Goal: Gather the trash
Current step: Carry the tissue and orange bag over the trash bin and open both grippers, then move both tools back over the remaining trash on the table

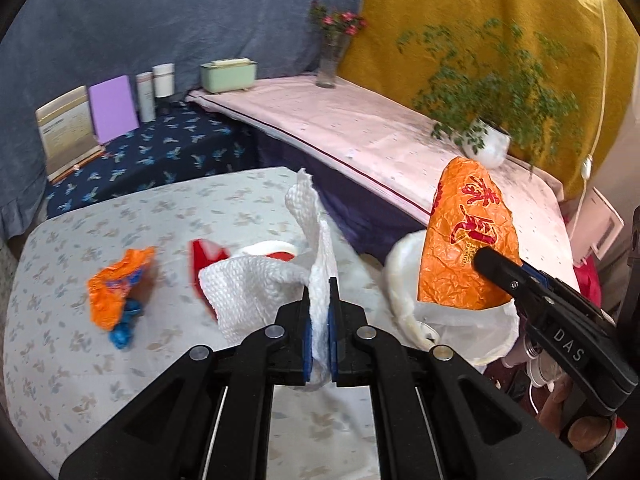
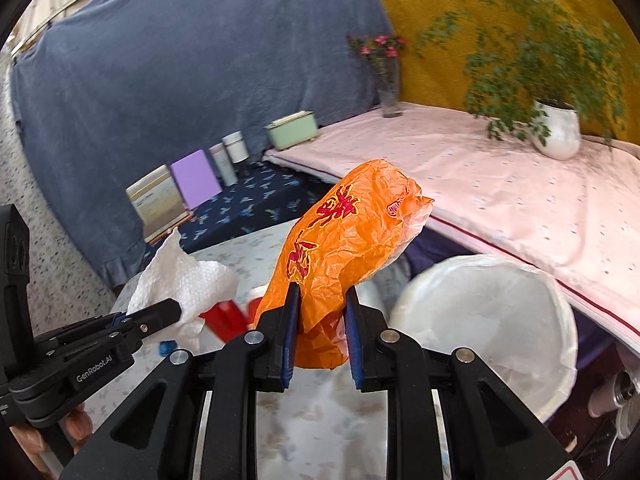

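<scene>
Together we lift trash clear: left gripper [image 1: 320, 320] clamps paper towel [image 1: 256, 288], right gripper [image 2: 320, 320] pinches orange wrapper [image 2: 344, 240], lined bin [image 2: 492, 320] waiting at three o'clock.

The left black plastic two-finger gripper [image 1: 319, 322] fills the lower middle of its own view: angular black linkage arms with triangular cut-outs, four round silver pivot pins [image 1: 275, 331] across the knuckles, and blue pads [image 1: 307, 344] lining the inner faces of the fingers. Seen at lower left of the right view, its side carries white "GenRobot.AI" lettering [image 2: 94, 368], with small screws along the finger.

The right black plastic two-finger gripper [image 2: 320, 320] is built the same; at right of the left view its side reads "DAS" [image 1: 568, 345]. Bare skin of the person's left hand [image 2: 76, 426] shows below.
</scene>
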